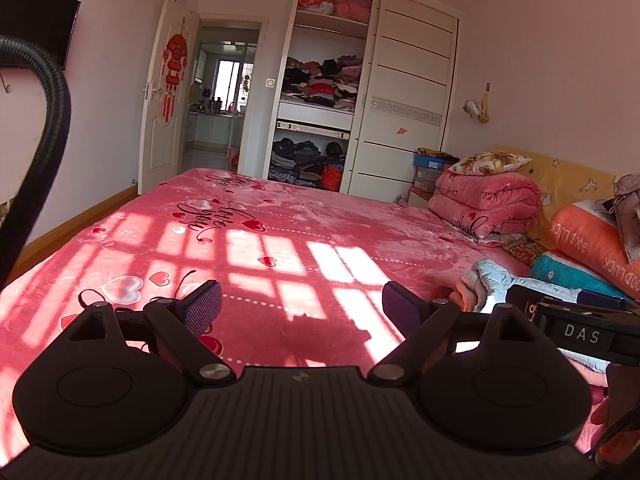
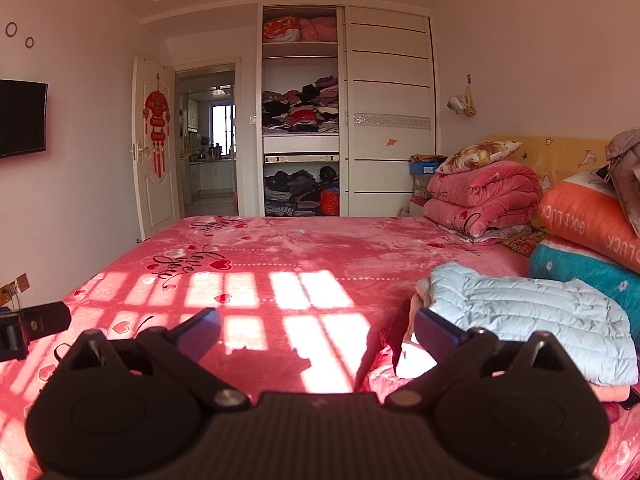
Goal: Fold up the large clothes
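A pale blue quilted jacket (image 2: 520,312) lies folded on top of a small pile of clothes at the right side of the pink bed (image 2: 304,248); in the left wrist view only its edge (image 1: 490,276) shows. My right gripper (image 2: 316,330) hovers open over the bedspread, its right finger just left of the pile, holding nothing. My left gripper (image 1: 302,304) is open too, empty, above the sunlit middle of the bed (image 1: 280,240). The right gripper's body (image 1: 580,332) shows at the right edge of the left wrist view.
Folded pink quilts (image 2: 480,200) with a pillow on top and orange and teal bedding rolls (image 2: 584,232) line the headboard side. An open wardrobe (image 2: 300,120) full of clothes and an open door (image 2: 154,152) stand beyond the bed. A black cable (image 1: 48,128) hangs at left.
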A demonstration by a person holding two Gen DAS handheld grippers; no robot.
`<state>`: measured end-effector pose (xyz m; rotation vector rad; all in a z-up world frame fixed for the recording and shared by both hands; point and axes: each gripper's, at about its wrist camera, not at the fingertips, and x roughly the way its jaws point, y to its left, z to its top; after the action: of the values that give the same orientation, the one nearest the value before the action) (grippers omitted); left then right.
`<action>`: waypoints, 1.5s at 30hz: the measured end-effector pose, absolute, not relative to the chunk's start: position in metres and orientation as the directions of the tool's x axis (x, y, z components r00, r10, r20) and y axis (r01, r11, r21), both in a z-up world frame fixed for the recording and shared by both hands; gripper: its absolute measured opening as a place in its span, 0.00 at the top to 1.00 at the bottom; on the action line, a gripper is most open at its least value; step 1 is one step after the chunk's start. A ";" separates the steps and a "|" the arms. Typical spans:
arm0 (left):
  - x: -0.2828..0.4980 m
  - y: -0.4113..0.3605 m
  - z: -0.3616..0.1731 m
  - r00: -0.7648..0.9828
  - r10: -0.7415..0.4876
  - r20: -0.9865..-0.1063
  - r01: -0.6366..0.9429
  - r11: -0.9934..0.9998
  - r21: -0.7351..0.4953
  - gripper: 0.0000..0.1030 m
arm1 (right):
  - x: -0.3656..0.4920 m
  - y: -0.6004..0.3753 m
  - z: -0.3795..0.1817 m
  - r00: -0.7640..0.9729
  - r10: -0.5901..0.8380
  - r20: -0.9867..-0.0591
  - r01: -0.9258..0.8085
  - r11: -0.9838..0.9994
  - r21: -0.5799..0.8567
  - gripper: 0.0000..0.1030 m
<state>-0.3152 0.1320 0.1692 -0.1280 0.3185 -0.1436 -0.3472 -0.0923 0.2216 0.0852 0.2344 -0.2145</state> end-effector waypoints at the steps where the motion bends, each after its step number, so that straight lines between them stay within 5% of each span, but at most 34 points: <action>1: -0.314 0.127 0.171 0.936 -0.183 -0.301 0.143 0.978 -0.150 0.00 | -0.351 -0.100 0.222 0.947 -0.224 -0.231 0.245 0.968 0.063 0.01; 17: -0.317 0.054 0.176 0.819 -0.508 -0.268 0.481 0.862 -0.163 0.00 | -0.426 -0.191 0.231 0.823 -0.545 -0.160 0.563 0.820 0.106 0.01; 45: -0.318 0.030 0.163 0.750 -0.586 -0.308 0.592 0.802 -0.083 0.00 | -0.453 -0.223 0.206 0.761 -0.622 -0.186 0.647 0.751 0.136 0.01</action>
<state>-0.3176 0.0303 0.1625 0.0205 0.3300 -0.6437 -0.4531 -0.2232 0.2058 0.1971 0.1322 -0.6949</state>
